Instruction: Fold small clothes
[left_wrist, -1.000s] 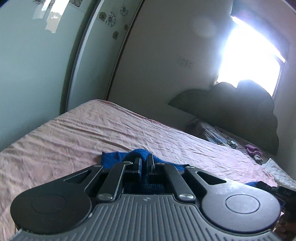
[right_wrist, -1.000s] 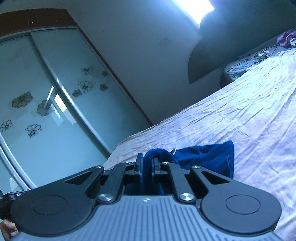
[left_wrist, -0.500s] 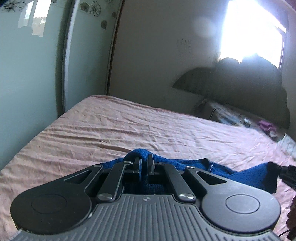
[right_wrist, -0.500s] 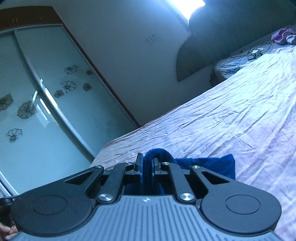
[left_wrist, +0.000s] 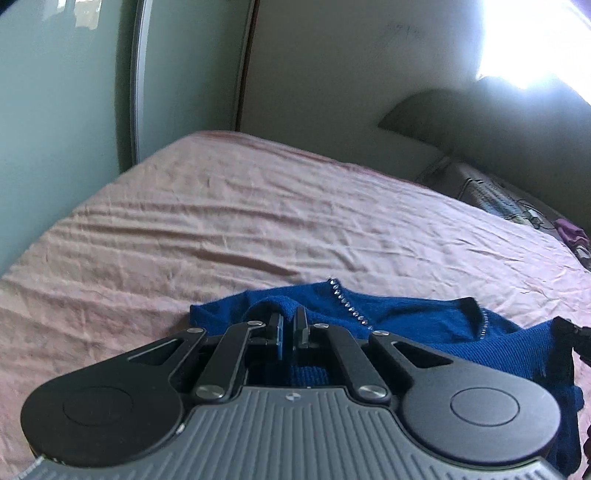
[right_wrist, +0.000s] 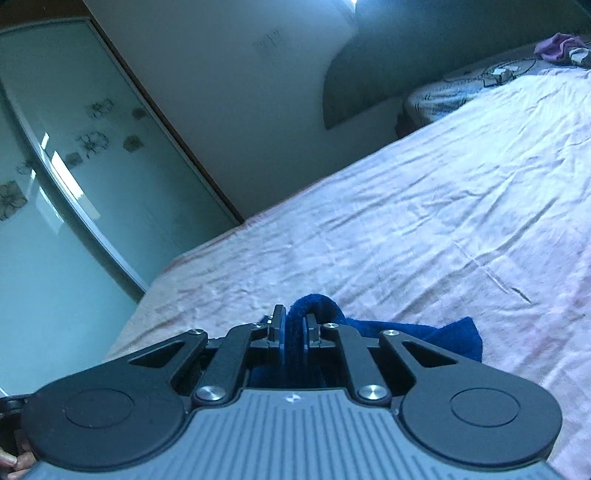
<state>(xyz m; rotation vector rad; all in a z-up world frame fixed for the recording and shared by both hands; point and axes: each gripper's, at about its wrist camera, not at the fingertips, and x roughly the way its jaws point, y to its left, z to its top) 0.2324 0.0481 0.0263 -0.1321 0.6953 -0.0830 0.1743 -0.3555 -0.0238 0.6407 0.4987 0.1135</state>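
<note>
A small dark blue knit garment (left_wrist: 413, 321) with a row of shiny studs lies partly on the pink bed sheet (left_wrist: 240, 221). My left gripper (left_wrist: 288, 325) is shut on a fold of it, low over the bed. My right gripper (right_wrist: 294, 328) is shut on another fold of the same blue garment (right_wrist: 436, 330); its tip also shows at the right edge of the left wrist view (left_wrist: 576, 336). The cloth stretches between the two grippers. The part under the gripper bodies is hidden.
The pink sheet (right_wrist: 443, 221) spreads wide ahead. A dark headboard (left_wrist: 480, 125) and a patterned pillow (right_wrist: 472, 88) with a purple cloth (right_wrist: 557, 46) are at the far end. A glass wardrobe door with flower prints (right_wrist: 74, 166) stands beside the bed.
Both grippers have tipped down and lowered toward the bed with the blue garment. More of the garment now lies spread on the sheet, and its studded edge has come into view.
</note>
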